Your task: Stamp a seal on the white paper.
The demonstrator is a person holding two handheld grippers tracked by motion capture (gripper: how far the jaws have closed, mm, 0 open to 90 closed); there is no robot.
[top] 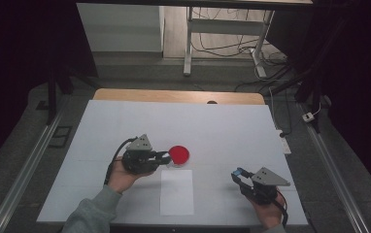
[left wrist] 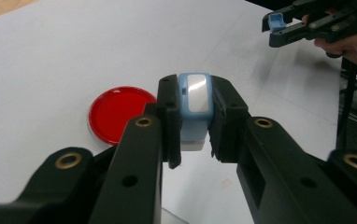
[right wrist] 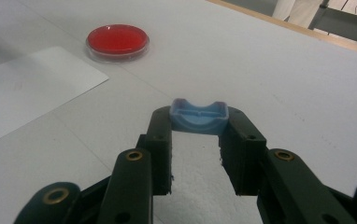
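A red round dish [top: 179, 154] lies flat on the white table [top: 222, 126], just beyond my left gripper's tips. My left gripper [top: 166, 157] is shut on a small light-blue block with a pale shiny face [left wrist: 194, 112], held above the table beside the red dish [left wrist: 118, 112]. My right gripper [top: 237, 174], at the near right, is shut on a small blue cap-like piece [right wrist: 198, 116] held across its tips. The left gripper view has that right gripper [left wrist: 279, 25] and its blue piece [left wrist: 275, 21] at the upper right.
A white sheet of paper [top: 177, 191] lies at the table's near edge between the two hands, close to the red dish [right wrist: 117, 39]. The table's far edge shows a wooden strip [top: 174, 95]. Desk legs and cables stand on the floor beyond.
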